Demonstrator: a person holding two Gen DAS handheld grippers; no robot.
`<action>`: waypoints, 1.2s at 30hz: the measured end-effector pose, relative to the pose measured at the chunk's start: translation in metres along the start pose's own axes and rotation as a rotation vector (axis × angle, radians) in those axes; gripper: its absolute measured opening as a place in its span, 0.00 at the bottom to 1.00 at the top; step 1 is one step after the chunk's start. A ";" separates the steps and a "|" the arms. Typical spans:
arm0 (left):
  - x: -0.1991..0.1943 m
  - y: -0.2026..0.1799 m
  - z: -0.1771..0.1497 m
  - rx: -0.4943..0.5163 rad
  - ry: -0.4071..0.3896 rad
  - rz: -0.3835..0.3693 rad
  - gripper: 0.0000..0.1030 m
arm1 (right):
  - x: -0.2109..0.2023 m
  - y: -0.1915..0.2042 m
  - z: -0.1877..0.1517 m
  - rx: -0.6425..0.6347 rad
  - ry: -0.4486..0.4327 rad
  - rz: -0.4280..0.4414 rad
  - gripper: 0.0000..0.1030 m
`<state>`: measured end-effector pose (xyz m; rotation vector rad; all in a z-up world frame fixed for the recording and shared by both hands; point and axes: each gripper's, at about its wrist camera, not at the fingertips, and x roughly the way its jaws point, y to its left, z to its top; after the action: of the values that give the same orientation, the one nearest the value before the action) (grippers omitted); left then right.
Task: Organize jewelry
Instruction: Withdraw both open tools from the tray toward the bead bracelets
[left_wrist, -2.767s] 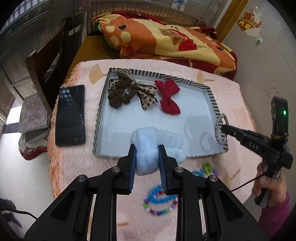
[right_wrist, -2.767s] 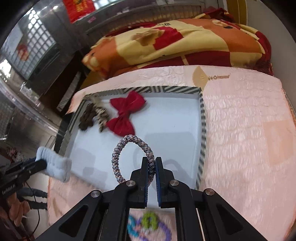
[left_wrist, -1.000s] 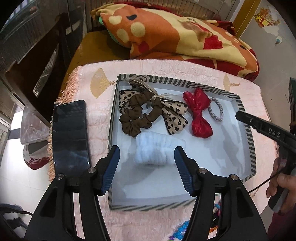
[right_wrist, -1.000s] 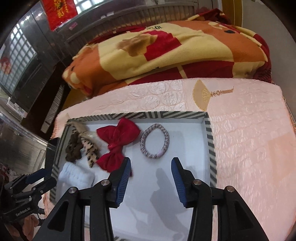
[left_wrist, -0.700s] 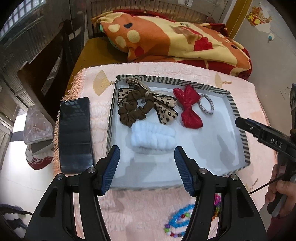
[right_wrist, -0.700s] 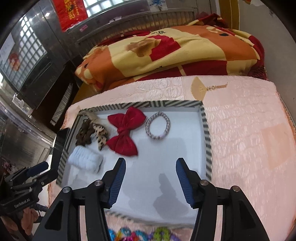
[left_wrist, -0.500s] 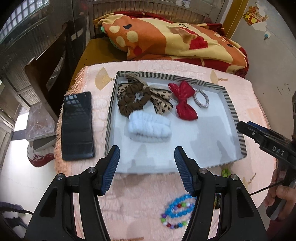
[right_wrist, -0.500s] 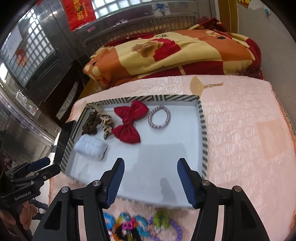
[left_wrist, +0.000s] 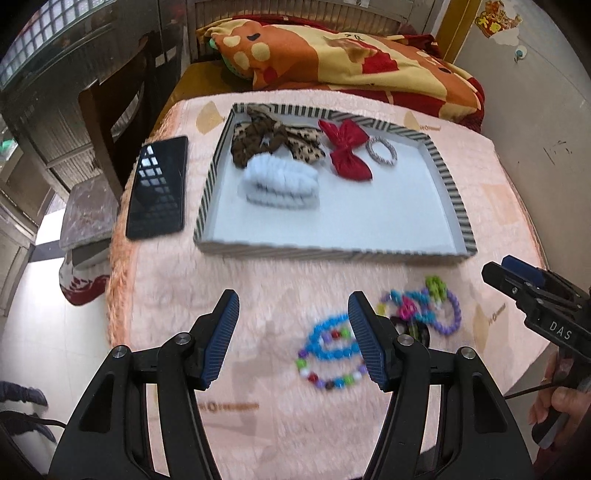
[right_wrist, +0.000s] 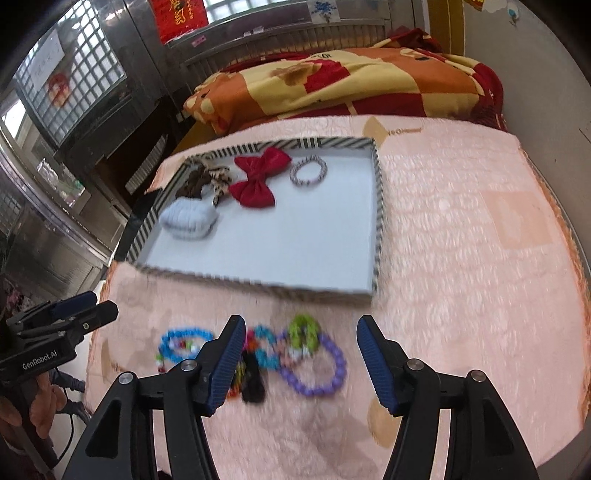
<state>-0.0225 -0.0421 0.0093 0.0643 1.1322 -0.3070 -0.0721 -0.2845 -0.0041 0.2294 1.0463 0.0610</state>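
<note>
Holding both tools above the pink plush cover (left_wrist: 258, 295) of the desk, you have the striped-rim tray (left_wrist: 334, 254) as your landmark, and everything else sits relative to it. Beyond the tray lies the orange and yellow blanket (left_wrist: 332, 59). Just left of the tray, in the left wrist view, the black phone (left_wrist: 158, 188) lies flat on the cover.

Inside the tray, the pale blue fluffy scrunchie (left_wrist: 280, 184) rests near the left wall, the brown scrunchie (left_wrist: 255, 142) and the leopard-print bow (left_wrist: 306, 146) are bunched in the far left corner, the red bow (left_wrist: 347, 151) lies along the far wall, and the braided hair tie (left_wrist: 381, 150) sits just right of the red bow.

On the near side of the tray, outside it, the beaded bracelets lie on the cover: the blue bead bracelet (left_wrist: 332, 350) and beside it the tangled cluster with the purple bead bracelet (right_wrist: 317, 369) and a green piece; motion blur hides finer detail.

Your left hand-held gripper (left_wrist: 293, 339) hovers over the cover on the near side of the tray, released, jaws wide with nothing between them. Your right hand-held gripper (right_wrist: 301, 363) hangs over the bracelet cluster, released too; its jaws have just been opening, and the pads touch nothing.
</note>
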 end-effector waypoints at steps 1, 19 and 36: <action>-0.001 -0.001 -0.004 -0.001 0.001 0.003 0.60 | -0.001 0.000 -0.005 -0.005 0.004 -0.006 0.59; 0.001 0.006 -0.063 -0.074 0.049 0.013 0.60 | -0.001 0.004 -0.061 -0.044 0.070 0.001 0.60; 0.029 0.011 -0.051 -0.078 0.078 -0.019 0.60 | 0.017 0.014 -0.054 -0.059 0.083 0.041 0.60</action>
<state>-0.0531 -0.0272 -0.0396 -0.0033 1.2216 -0.2792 -0.1090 -0.2591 -0.0416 0.1962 1.1213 0.1389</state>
